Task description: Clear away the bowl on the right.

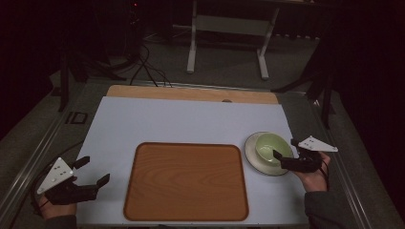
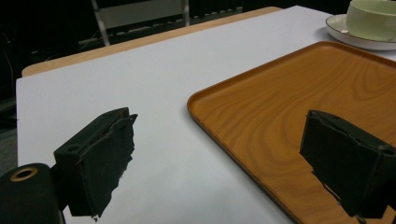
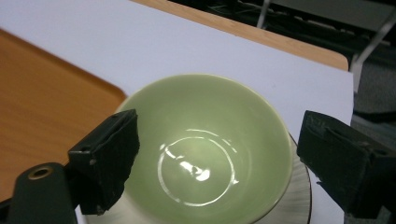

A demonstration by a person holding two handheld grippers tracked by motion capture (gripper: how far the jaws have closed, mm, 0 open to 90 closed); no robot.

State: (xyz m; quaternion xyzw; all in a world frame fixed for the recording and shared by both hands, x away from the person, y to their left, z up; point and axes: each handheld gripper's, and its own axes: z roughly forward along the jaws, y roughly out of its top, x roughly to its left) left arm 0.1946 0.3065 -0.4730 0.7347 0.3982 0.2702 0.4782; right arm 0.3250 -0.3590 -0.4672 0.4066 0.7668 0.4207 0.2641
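Nearest my high camera, at the bottom left, my left gripper sits in the person's left hand over the white sheet on the desk, just left of the wooden tray. Its jaws stand wide apart with nothing between them; through the left gripper view I see bare white sheet and the tray's near corner in the gap.

Moving right, the tray lies flat in the middle of the desk.

Just beyond the tray's right edge stands a pale green bowl on a cream saucer.

On the far right, my right gripper hovers at the bowl, held by the person's right hand. In the right gripper view its jaws are spread wide, one on each side of the bowl, not clamping it. I cannot tell whether either jaw touches the rim.
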